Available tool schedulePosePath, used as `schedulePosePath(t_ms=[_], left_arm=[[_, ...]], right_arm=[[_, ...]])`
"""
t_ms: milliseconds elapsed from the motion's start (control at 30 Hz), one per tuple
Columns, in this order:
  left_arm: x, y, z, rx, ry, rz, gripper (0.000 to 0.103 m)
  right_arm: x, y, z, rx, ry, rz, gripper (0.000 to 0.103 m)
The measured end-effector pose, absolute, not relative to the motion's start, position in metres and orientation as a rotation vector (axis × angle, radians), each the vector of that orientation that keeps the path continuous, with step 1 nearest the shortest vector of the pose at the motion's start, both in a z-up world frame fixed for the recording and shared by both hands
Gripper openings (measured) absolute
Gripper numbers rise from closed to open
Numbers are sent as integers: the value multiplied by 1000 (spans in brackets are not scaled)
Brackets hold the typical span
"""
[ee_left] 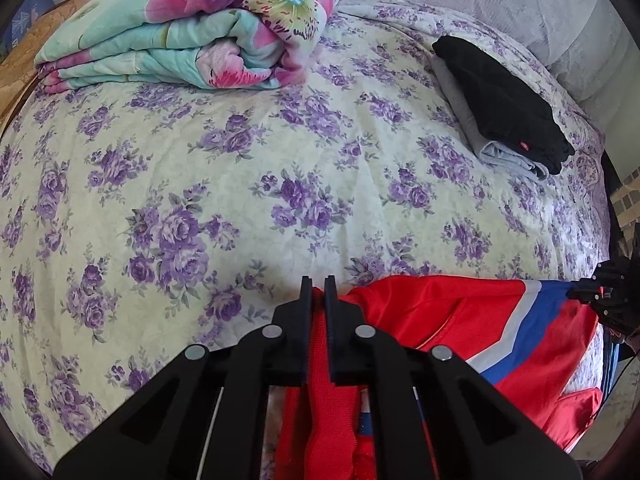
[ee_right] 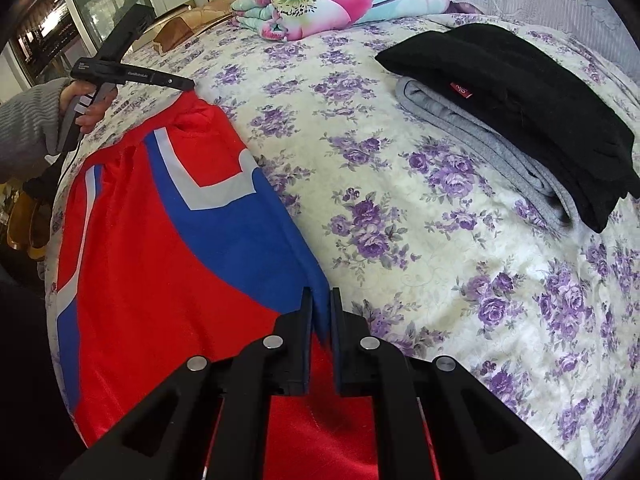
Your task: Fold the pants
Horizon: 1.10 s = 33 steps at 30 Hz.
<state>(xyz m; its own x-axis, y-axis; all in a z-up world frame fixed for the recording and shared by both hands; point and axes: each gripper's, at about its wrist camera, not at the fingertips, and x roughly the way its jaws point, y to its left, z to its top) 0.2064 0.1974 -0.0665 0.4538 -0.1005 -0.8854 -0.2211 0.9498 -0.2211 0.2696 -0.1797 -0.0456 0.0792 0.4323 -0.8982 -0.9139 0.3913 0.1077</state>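
Note:
Red pants (ee_right: 168,272) with blue and white stripes lie stretched along the near edge of the bed. My left gripper (ee_left: 319,286) is shut on the red ribbed waistband (ee_left: 332,396); the pants (ee_left: 460,320) run off to its right. My right gripper (ee_right: 321,300) is shut on the blue-and-red edge of the pants at the other end. The left gripper also shows in the right wrist view (ee_right: 188,83), held by a hand at the far end of the pants. The right gripper shows at the right edge of the left wrist view (ee_left: 576,292).
The bed has a cream cover with purple flowers (ee_left: 260,168). A folded floral quilt (ee_left: 192,28) lies at the back left. A stack of folded black (ee_right: 520,104) and grey (ee_right: 480,148) clothes lies at the back right. The bed's edge (ee_right: 52,248) is by the pants.

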Motion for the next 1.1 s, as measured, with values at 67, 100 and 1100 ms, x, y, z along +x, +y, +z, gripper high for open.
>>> schedulePosePath(t_ms=[67,100,1100], left_arm=[[204,199,-63,-333,1091,75,4],[203,199,-61,-336,1084,73,4],[151,179,-17,-567,1024,-87,43]], right_arm=[[264,-180,-39,-573,1040,1091,8],[260,-181,-35,-571,1034,1090,8],[78,-217,6,-497,1013,994,7]])
